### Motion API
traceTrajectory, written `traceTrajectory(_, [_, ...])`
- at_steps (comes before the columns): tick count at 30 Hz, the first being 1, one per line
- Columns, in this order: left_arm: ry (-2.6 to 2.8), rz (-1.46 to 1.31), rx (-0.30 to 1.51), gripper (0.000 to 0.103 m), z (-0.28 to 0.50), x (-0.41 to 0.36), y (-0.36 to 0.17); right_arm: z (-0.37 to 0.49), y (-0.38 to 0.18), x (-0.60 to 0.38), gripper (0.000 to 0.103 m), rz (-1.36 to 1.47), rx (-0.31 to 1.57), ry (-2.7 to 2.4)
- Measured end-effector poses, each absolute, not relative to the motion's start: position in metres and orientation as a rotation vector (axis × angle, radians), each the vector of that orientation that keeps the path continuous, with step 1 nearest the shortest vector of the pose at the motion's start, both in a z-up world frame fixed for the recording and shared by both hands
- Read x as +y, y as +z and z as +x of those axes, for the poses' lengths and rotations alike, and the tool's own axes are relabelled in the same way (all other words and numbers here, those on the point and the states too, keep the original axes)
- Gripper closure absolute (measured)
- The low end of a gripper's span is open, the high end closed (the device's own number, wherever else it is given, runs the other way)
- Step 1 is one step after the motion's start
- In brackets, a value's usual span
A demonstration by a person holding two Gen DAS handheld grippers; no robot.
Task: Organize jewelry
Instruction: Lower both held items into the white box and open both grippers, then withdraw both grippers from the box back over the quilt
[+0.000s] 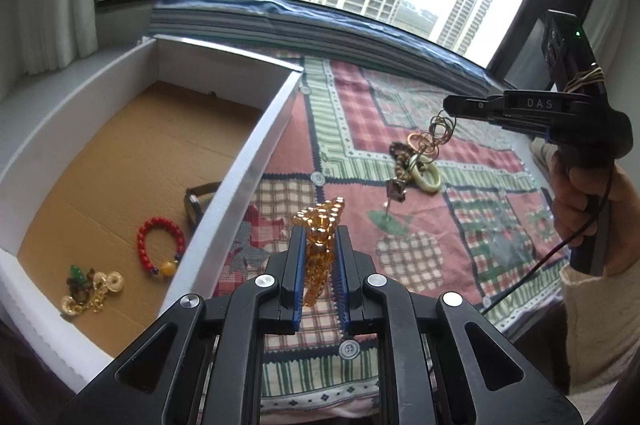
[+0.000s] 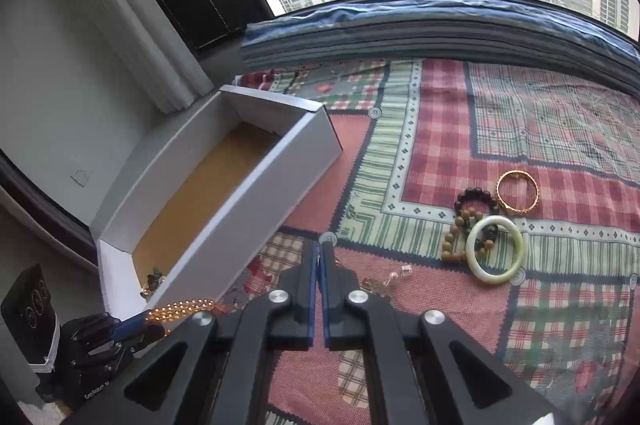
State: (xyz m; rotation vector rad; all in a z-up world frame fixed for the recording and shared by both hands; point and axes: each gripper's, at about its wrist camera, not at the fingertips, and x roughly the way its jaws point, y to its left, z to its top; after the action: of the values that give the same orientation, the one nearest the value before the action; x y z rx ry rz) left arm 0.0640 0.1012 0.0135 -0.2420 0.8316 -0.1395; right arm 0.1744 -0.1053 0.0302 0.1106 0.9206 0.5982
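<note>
1. The left hand-held gripper (image 1: 317,245) pinches an amber bead bracelet (image 1: 320,225) just beside the white box (image 1: 256,161).
2. The right hand-held gripper (image 2: 319,257), pressed together, pinches a thin ring chain (image 1: 434,137) dangling above the checked cloth (image 2: 440,129).
3. A jade bangle (image 2: 496,249) and a gold bangle (image 2: 518,193) lie on the cloth.
</note>
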Motion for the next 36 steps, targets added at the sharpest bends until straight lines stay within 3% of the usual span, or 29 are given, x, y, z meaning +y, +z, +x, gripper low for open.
traceTrajectory(8, [0.005, -0.261, 0.739, 0.091, 0.046, 0.170, 0.065, 0.149, 0.105, -0.044, 0.101, 0.098, 0.773, 0.790])
traceTrajectory(14, [0.163, -0.282, 0.753, 0.091, 0.063, 0.226, 0.059, 0.151, 0.138, 0.026, 0.101, 0.048, 0.714, 0.906])
traceTrajectory(20, [0.278, -0.323, 0.828, 0.091, 0.085, 0.265, 0.014, 0.177, 0.113, 0.091, 0.101, 0.019, 0.768, 0.933])
traceTrajectory(27, [0.371, -0.323, 0.904, 0.088, 0.096, 0.281, -0.042, 0.207, 0.044, 0.150, 0.100, -0.059, 0.839, 0.924])
traceTrajectory(29, [0.407, -0.308, 0.916, 0.067, 0.094, 0.279, -0.048, 0.211, 0.028, 0.158, 0.097, -0.085, 0.866, 0.923])
traceTrajectory(30, [0.414, -0.305, 0.908, 0.048, 0.091, 0.280, -0.048, 0.211, 0.025, 0.158, 0.094, -0.098, 0.860, 0.906])
traceTrajectory(31, [0.415, -0.302, 0.889, 0.040, 0.087, 0.278, -0.046, 0.209, 0.024, 0.155, 0.090, -0.103, 0.854, 0.894])
traceTrajectory(33, [0.414, -0.289, 0.874, 0.038, 0.081, 0.273, -0.041, 0.205, 0.027, 0.144, 0.060, -0.092, 0.844, 0.864])
traceTrajectory(36, [0.396, -0.285, 0.854, 0.033, 0.076, 0.263, -0.030, 0.195, 0.039, 0.120, 0.052, -0.076, 0.799, 0.829])
